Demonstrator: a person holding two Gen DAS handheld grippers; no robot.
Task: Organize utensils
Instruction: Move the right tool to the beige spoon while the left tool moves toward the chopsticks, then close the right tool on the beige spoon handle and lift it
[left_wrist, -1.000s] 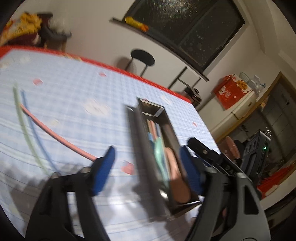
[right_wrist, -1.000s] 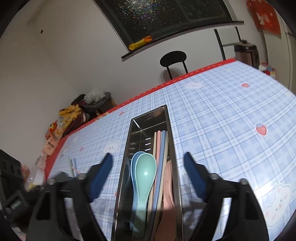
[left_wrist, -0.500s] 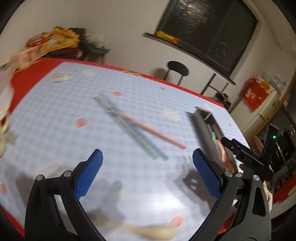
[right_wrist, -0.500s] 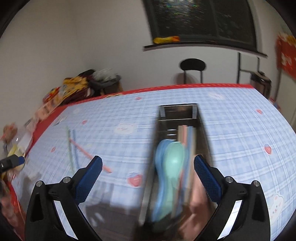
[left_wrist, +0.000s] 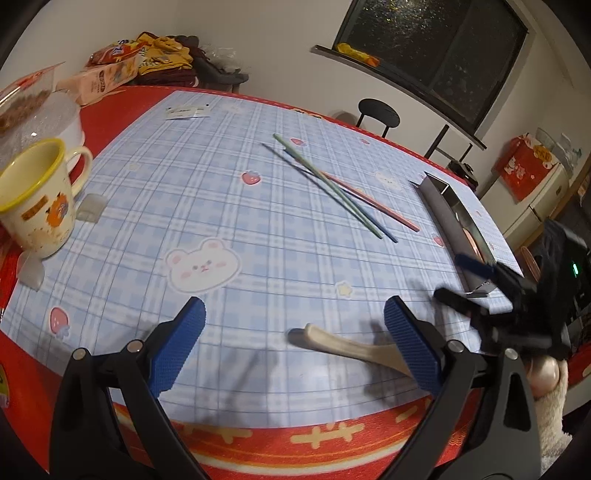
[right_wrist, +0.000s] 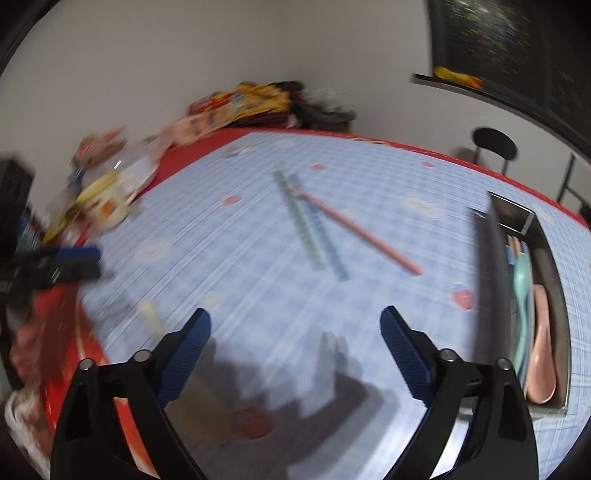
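3 chopsticks loose: green (left_wrist: 327, 184), blue (left_wrist: 369, 218) and pink (left_wrist: 373, 203) lie crossed mid-table, well apart from the tray (left_wrist: 443, 214).
Change, views: 1 second ago both your cameras sat over the tray; now both look out across the table (left_wrist: 207, 192). You have swung off the tray toward what is left out.
Change, spoon: the cream spoon (left_wrist: 347, 345) was not in the left view 1 second ago; now it lies near the front edge, its bowl end passing behind your left gripper's right-hand pad.
Left gripper (left_wrist: 293, 338): jaws stand wide, wider than 1 second ago; nothing between the pads, nothing held.
Right gripper (right_wrist: 295, 349): jaws closing slightly from full spread, still wide; only bare cloth between them, nothing held. View is smeared with motion.
Tray contents: blue, green and pink spoons (right_wrist: 524, 280) plus some sticks lie lengthwise inside; exact stick count hard to tell.
Mug (left_wrist: 35, 199): far left, beside clutter, not part of the sort.
Meaning: 4 pieces remain out by my count. The spoon is nearest your left gripper and looks like the next pick; the chopsticks overlap, so expect them to shift if you take 1 alone.
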